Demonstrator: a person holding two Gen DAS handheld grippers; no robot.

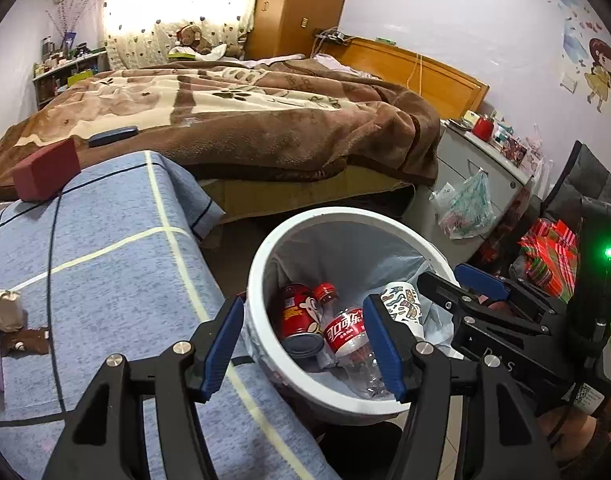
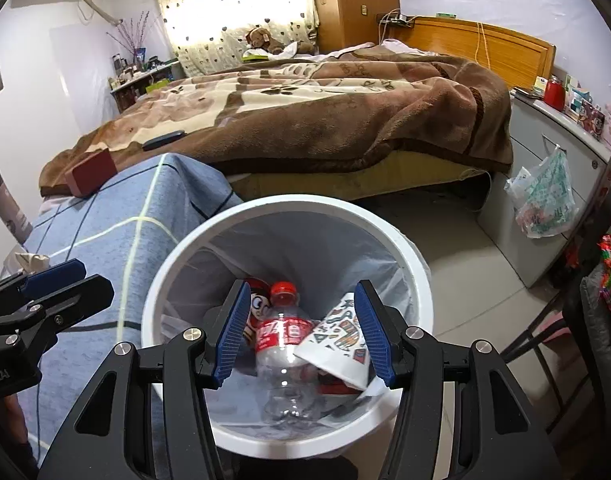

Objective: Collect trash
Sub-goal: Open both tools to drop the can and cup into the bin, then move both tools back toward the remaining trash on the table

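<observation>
A white trash bin (image 1: pixel 261 264) (image 2: pixel 413 264) with a clear liner stands on the floor beside a blue-covered table (image 1: pixel 117 264). Inside lie a red can (image 1: pixel 297 316) (image 2: pixel 254 312), a clear cola bottle with a red cap and label (image 1: pixel 347 336) (image 2: pixel 283 340) and a patterned paper cup (image 1: pixel 403 306) (image 2: pixel 339 344). My left gripper (image 1: pixel 303 350) is open and empty at the bin's near left rim. My right gripper (image 2: pixel 303 330) is open and empty directly above the bin; it also shows in the left wrist view (image 1: pixel 461 280). A crumpled tissue (image 1: pixel 3 310) (image 2: pixel 31 260) lies on the table.
A brown wrapper (image 1: pixel 25 342) lies by the tissue. A red box (image 1: pixel 45 170) sits at the table's far end. A bed with a brown blanket (image 1: pixel 241 120) lies behind. A grey cabinet (image 1: pixel 477 176) with a hanging plastic bag (image 1: pixel 465 204) stands right, and a chair (image 2: pixel 585 320).
</observation>
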